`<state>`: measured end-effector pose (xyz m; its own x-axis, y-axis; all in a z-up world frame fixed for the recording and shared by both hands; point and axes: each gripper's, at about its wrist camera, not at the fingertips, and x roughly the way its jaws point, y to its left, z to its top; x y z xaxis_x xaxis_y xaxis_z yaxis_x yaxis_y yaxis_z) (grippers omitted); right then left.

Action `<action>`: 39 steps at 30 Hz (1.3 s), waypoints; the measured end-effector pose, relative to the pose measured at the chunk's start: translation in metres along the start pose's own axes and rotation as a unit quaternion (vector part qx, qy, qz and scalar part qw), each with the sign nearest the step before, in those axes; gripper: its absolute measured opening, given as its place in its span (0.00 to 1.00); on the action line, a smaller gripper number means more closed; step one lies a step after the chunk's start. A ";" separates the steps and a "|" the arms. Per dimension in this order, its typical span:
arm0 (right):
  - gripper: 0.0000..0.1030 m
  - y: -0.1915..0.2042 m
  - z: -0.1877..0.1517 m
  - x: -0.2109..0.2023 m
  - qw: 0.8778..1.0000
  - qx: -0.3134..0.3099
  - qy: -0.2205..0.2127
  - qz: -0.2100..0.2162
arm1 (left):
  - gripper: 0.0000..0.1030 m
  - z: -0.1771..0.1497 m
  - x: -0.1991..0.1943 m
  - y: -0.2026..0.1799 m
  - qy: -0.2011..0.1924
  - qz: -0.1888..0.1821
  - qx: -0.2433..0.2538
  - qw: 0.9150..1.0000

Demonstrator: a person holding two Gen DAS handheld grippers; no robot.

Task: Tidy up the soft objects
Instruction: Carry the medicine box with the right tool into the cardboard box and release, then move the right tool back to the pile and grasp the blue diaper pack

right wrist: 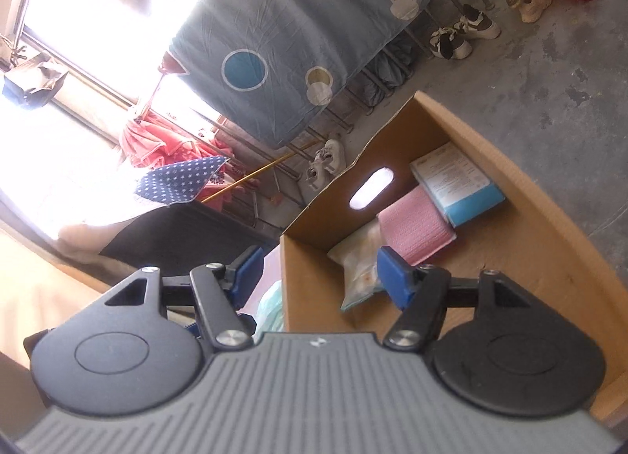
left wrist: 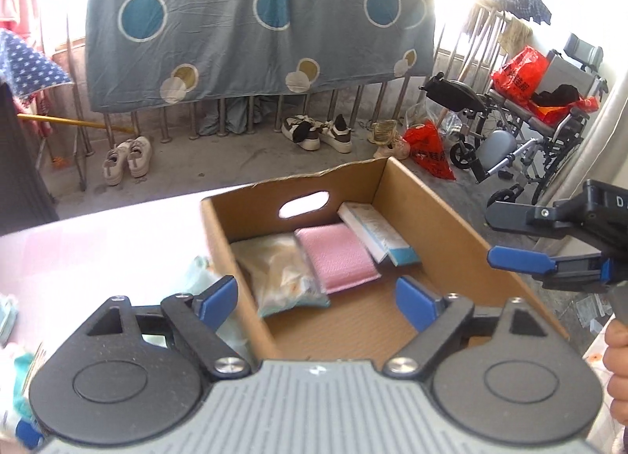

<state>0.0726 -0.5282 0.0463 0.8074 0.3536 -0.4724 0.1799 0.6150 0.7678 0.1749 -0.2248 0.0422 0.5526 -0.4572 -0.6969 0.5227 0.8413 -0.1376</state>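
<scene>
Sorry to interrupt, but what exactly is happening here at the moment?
A person is packing soft items into a cardboard box. A pale packet, a pink pack and a white-and-blue pack already lie inside. The left gripper and right gripper are both open and empty above it.

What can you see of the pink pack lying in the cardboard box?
The flat pink rectangular pack looks soft, with a fine textured, slightly glossy surface. It lies on the floor of the open brown cardboard box, near the wall with the handle slot, between a pale crinkly plastic packet and a white-and-blue box, touching both.
</scene>
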 end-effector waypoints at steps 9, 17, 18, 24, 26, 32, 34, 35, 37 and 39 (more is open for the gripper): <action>0.63 0.040 -0.074 0.019 0.997 0.014 0.064 0.051 | 0.88 -0.062 -0.066 0.056 -0.009 0.040 -0.026 0.999; 0.63 0.076 -0.121 0.062 0.989 0.018 0.127 0.079 | 0.88 -0.116 -0.114 0.123 -0.010 0.113 -0.053 0.992; 0.63 0.081 -0.127 0.068 0.987 0.019 0.133 0.084 | 0.88 -0.123 -0.120 0.134 -0.013 0.123 -0.059 0.991; 0.63 0.121 -0.161 0.110 0.977 0.010 0.183 0.107 | 0.88 -0.159 -0.147 0.180 -0.025 0.178 -0.069 0.981; 0.63 0.137 -0.176 0.127 0.972 0.004 0.203 0.115 | 0.88 -0.170 -0.151 0.191 -0.030 0.187 -0.069 0.979; 0.63 0.175 -0.226 0.192 0.959 -0.014 0.258 0.119 | 0.88 -0.189 -0.150 0.214 -0.033 0.198 -0.049 0.978; 0.63 0.182 -0.238 0.215 0.958 -0.023 0.265 0.107 | 0.88 -0.193 -0.147 0.222 -0.033 0.194 -0.043 0.979; 0.63 0.184 -0.245 0.227 0.958 -0.032 0.266 0.100 | 0.88 -0.194 -0.145 0.226 -0.034 0.192 -0.040 0.980; 0.63 0.187 -0.255 0.248 0.960 -0.042 0.265 0.082 | 0.88 -0.195 -0.140 0.234 -0.036 0.184 -0.034 0.982; 0.63 0.186 -0.261 0.265 0.963 -0.043 0.259 0.067 | 0.88 -0.194 -0.132 0.241 -0.034 0.172 -0.024 0.984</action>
<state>0.1735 -0.1366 -0.0494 0.4281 0.7240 -0.5409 0.0279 0.5877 0.8086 0.1019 0.0949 -0.0356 0.7347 -0.1606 -0.6591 0.2669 0.9616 0.0632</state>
